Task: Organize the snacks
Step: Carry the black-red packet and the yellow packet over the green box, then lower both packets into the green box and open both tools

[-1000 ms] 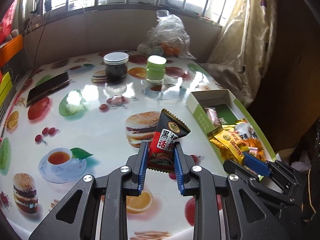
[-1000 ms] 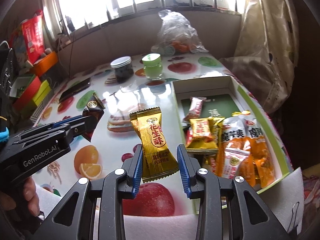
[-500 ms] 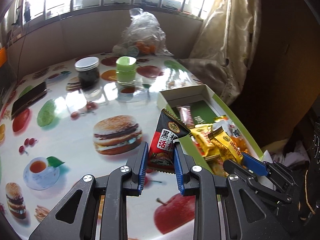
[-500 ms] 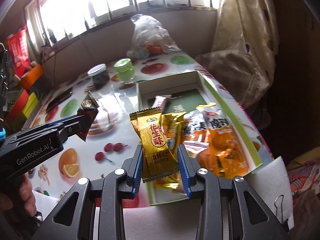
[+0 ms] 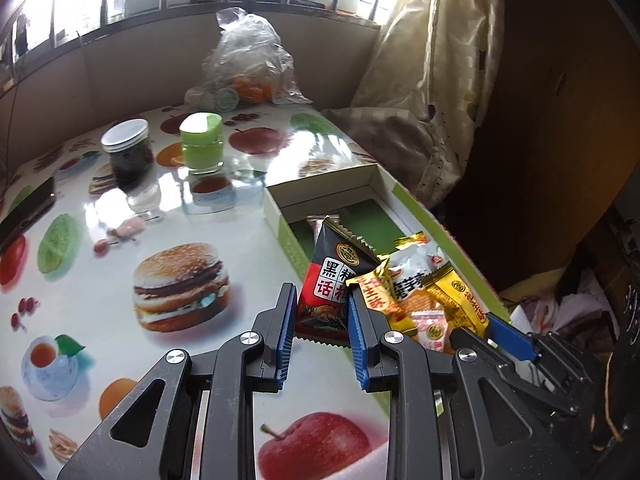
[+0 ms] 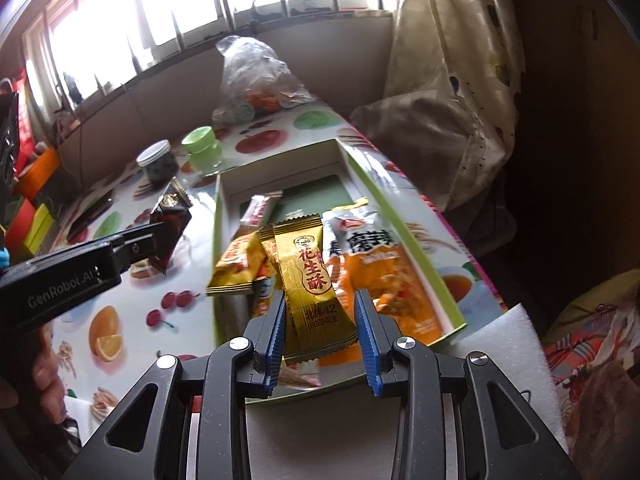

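Observation:
My left gripper [image 5: 322,322] is shut on a black and red snack packet [image 5: 332,280], which hangs over the near left wall of the open green and white box [image 5: 320,184]. My right gripper [image 6: 320,320] is shut on a gold snack packet [image 6: 310,276], held upright above the box [image 6: 280,156]. Several snacks lie in the box: orange bags [image 6: 384,272], a yellow packet [image 6: 236,264] and a slim pink bar [image 6: 260,208]. The right wrist view also shows the left gripper [image 6: 156,240] at the left with its dark packet [image 6: 172,216].
On the fruit-print table stand a dark jar [image 5: 128,152] and a green jar [image 5: 202,140], with a clear plastic bag of oranges [image 5: 248,68] behind them. A phone [image 5: 24,212] lies far left. A curtain [image 5: 420,80] hangs right of the box, and white foam [image 6: 512,352] lies near its front corner.
Both grippers have carried their packets to the right. The gold packet went from beside the box to above its contents, and the black packet reached the box's left wall.

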